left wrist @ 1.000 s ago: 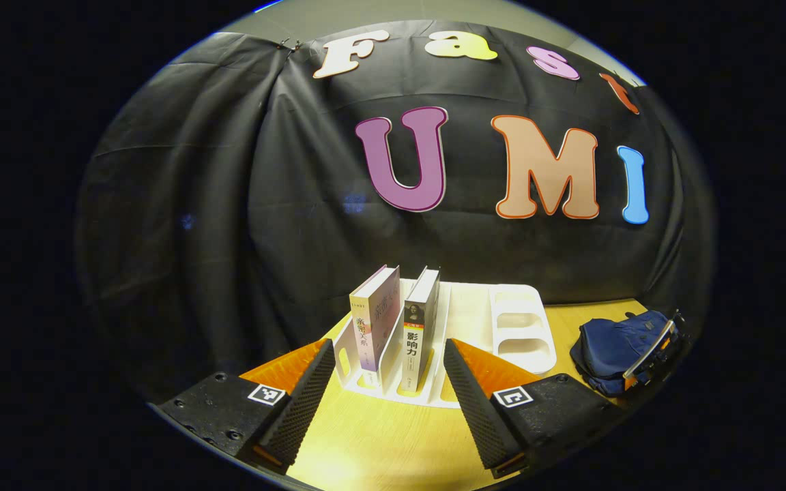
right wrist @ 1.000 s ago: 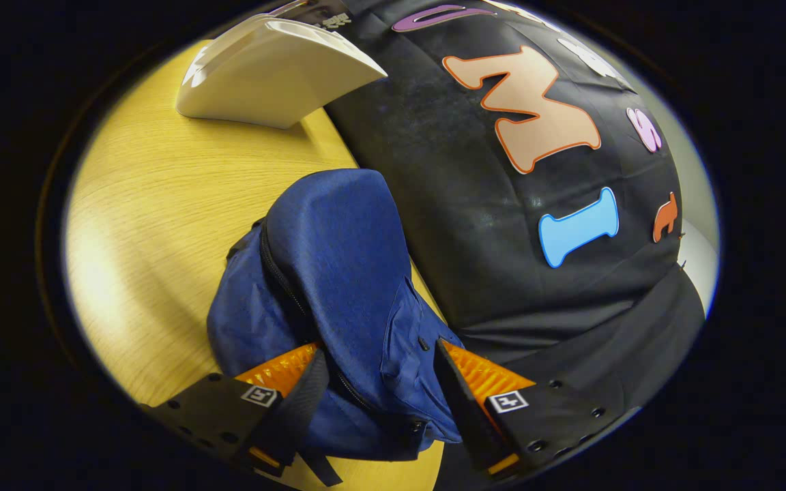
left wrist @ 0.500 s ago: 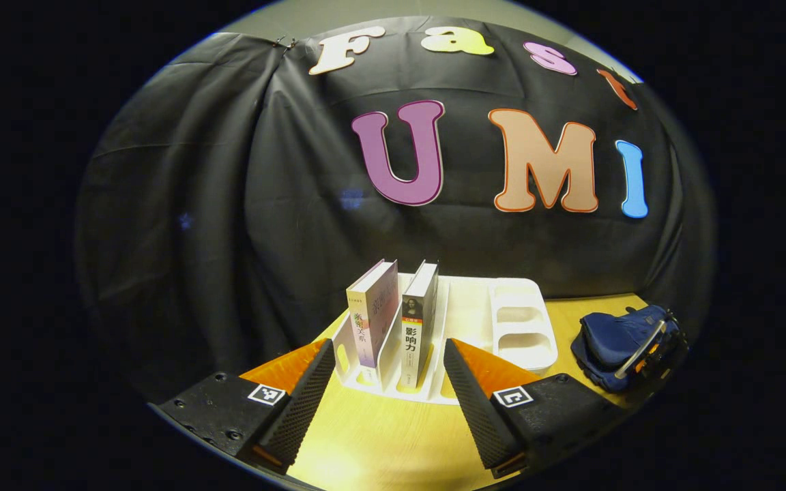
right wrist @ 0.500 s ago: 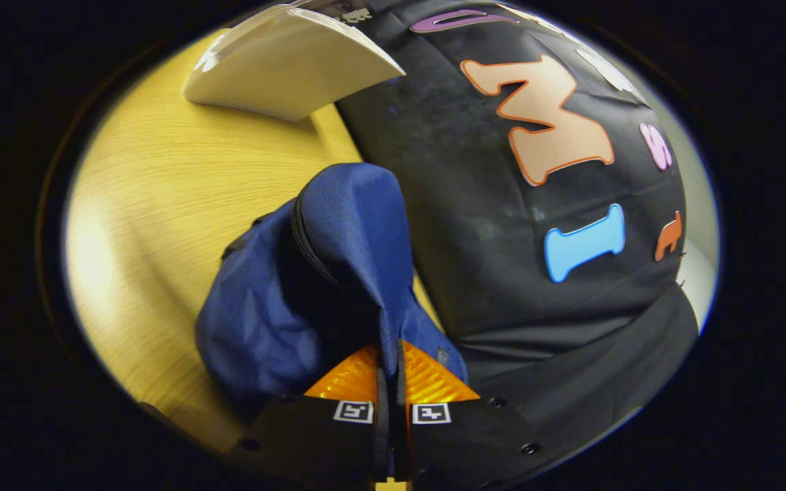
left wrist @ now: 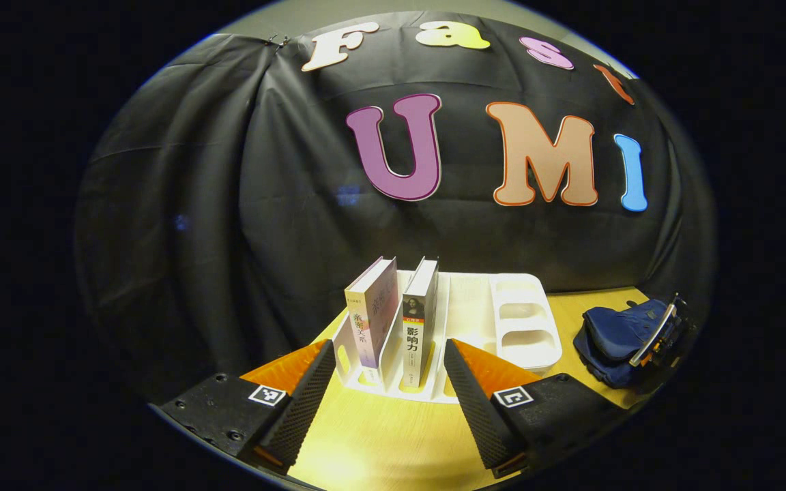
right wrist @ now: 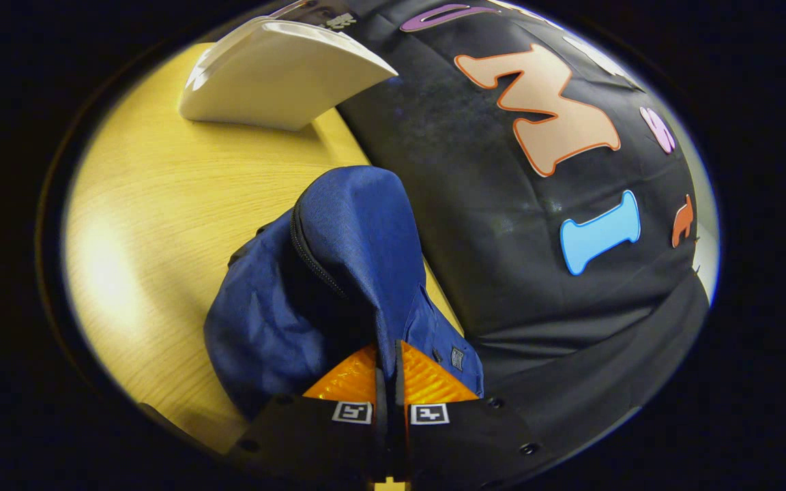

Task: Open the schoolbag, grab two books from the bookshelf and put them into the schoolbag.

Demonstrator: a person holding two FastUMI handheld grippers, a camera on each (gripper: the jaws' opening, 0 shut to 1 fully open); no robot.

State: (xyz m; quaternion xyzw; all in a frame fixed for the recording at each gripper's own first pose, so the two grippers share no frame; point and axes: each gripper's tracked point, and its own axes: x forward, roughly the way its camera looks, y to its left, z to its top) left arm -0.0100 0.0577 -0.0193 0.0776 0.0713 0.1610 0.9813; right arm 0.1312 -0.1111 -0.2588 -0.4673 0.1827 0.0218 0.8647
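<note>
Books (left wrist: pixel 393 320) upright in bookshelf (left wrist: pixel 526 327), right claw (right wrist: pixel 387 368) pinching schoolbag (right wrist: pixel 338 273)

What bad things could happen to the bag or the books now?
The right gripper pinches only a thin fold of the blue schoolbag, so the cloth might slip free or the whole bag drag along the table. The left gripper is open before two upright books; grabbing one might tip the other.

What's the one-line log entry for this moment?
stage: opening schoolbag | right gripper: shut on bag fabric | left gripper: open, facing bookshelf | two books: shelved
</note>
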